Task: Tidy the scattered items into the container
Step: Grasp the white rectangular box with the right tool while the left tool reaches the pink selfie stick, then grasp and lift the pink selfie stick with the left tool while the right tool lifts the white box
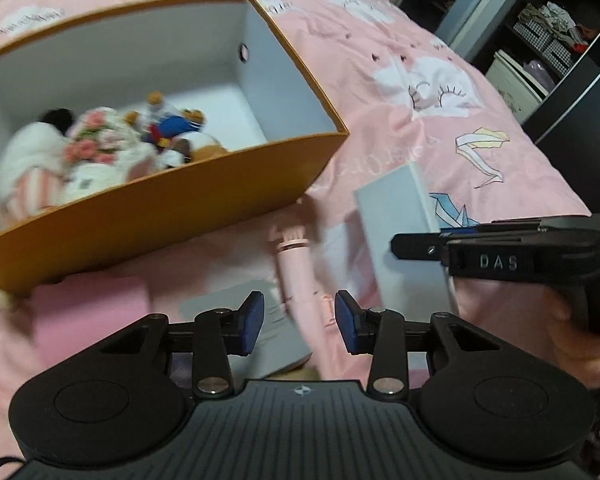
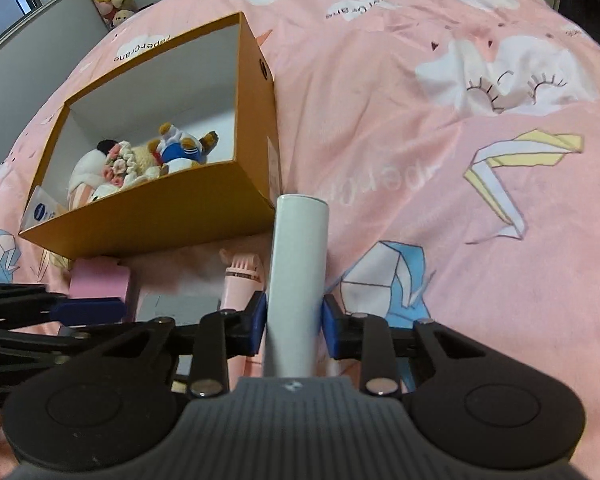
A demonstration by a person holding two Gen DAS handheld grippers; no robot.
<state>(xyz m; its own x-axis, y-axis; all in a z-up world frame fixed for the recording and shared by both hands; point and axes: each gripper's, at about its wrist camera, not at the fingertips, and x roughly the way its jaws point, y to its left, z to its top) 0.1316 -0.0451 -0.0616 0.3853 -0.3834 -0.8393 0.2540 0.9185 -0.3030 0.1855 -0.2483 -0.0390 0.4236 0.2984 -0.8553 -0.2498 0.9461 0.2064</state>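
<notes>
Left of the box [image 1: 172, 208], nothing to chase; the toys [image 2: 140, 160] lie inside it already. Just in front of the box, the left tool [image 1: 300, 316] hangs part-open over the pink brush [image 1: 296, 276], pads either side, not clamped that I can see. Best to centre on the handle before squeezing. Right of the box's near corner, the right tool [image 2: 294, 322] grips the pale case [image 2: 296, 280] edge-on: lift it clear of the rim, then lower it in.

The box [image 2: 152, 216] is mustard-orange outside, pale grey-white inside. The bedspread [image 2: 420, 160] is pink — printed with white clouds and blue and yellow paper cranes. The book [image 2: 298, 276] is pale grey; the pads [image 1: 346, 316] — blue.
</notes>
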